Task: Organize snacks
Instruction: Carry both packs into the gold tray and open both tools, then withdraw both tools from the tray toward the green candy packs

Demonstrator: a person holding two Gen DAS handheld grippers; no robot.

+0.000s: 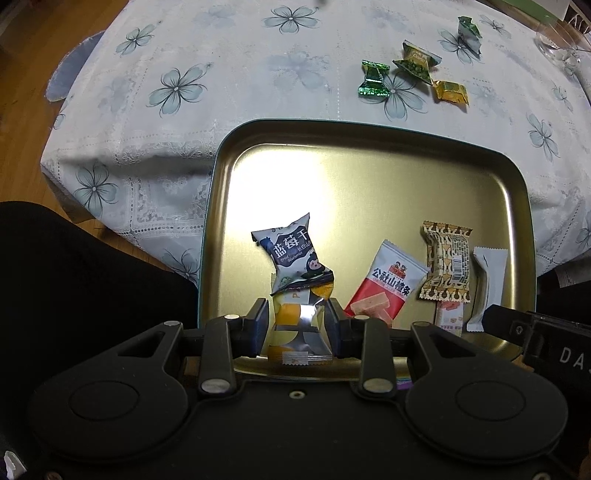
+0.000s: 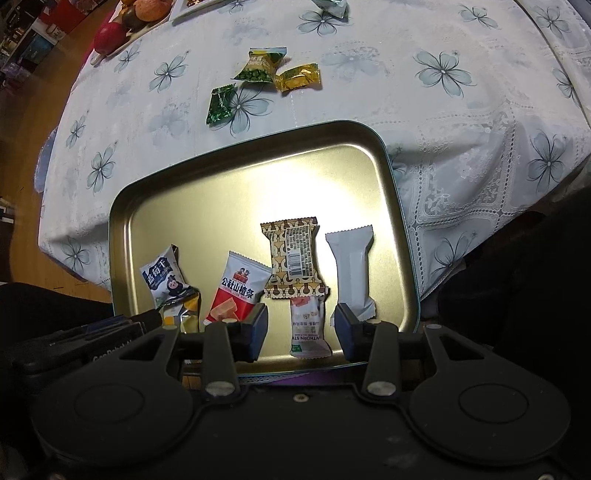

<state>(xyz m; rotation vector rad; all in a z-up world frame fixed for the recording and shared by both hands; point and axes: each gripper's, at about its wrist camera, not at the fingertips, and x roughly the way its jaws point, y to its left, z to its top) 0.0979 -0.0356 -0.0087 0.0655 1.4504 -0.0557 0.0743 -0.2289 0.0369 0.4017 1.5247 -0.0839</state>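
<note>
A gold metal tray [image 1: 369,170] [image 2: 207,206] lies on the flowered tablecloth and holds several wrapped snacks. My left gripper [image 1: 297,321] is shut on a yellow-and-silver packet [image 1: 295,332] at the tray's near edge; a blue-and-white blueberry packet [image 1: 291,254] [image 2: 166,282] leans on top of it. My right gripper [image 2: 301,325] is open, its fingers on either side of a white hawthorn strip packet [image 2: 308,328]. In the tray also lie a red-and-white packet [image 2: 240,288] [image 1: 388,288], a brown patterned packet [image 2: 293,258] [image 1: 447,262] and a plain white packet [image 2: 352,273] [image 1: 485,280].
Beyond the tray, on the cloth, lie green candies [image 1: 373,78] [image 2: 221,104], a green-yellow pea packet [image 1: 417,61] [image 2: 262,64] and a gold candy [image 1: 450,91] [image 2: 298,76]. A fruit plate [image 2: 122,22] sits far left. The table edge drops to a wooden floor [image 1: 22,110] on the left.
</note>
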